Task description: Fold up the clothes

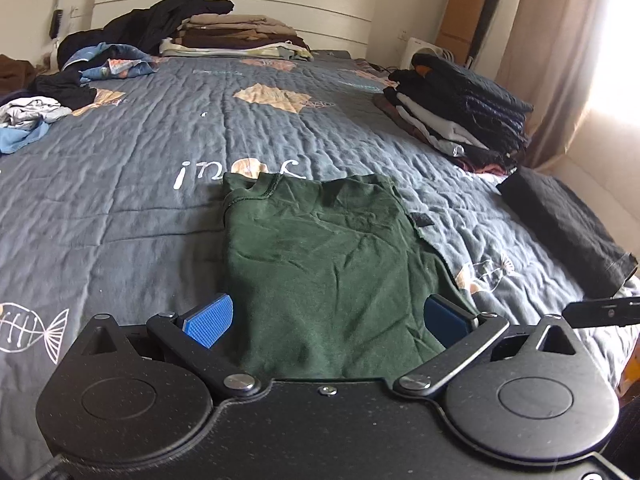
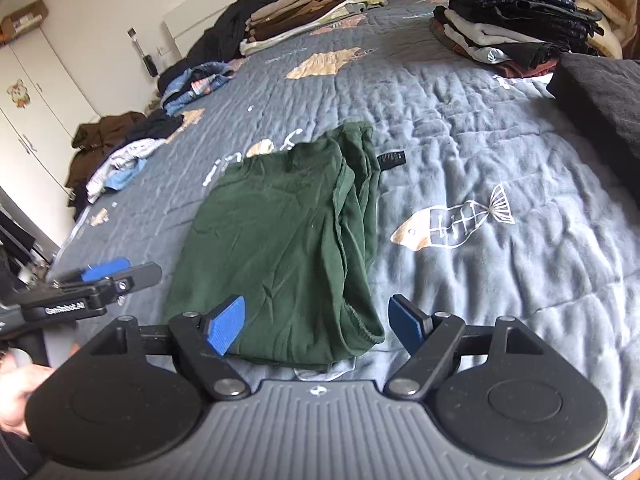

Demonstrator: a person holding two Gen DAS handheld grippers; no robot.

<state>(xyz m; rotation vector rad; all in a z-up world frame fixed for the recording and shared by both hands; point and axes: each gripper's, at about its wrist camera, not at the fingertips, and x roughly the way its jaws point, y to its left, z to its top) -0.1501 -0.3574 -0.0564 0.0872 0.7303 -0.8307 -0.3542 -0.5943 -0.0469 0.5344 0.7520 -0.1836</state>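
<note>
On the left of the grey quilted bedspread (image 1: pixel 120 200) lie loose unfolded clothes (image 1: pixel 36 120), with a folded brown stack (image 1: pixel 236 36) against the headboard. In the middle, just ahead of both tools, the dark green T-shirt (image 1: pixel 332 264) lies partly folded, its layered edges on the right side. The left gripper (image 1: pixel 326 320) hovers over its near hem, jaws apart, gripping nothing. The right gripper (image 2: pixel 316 322) likewise stands wide over the shirt's near right corner, pads clear. Farther right sit a tall folded pile (image 1: pixel 460 120) and a folded black garment (image 1: pixel 568 232).
</note>
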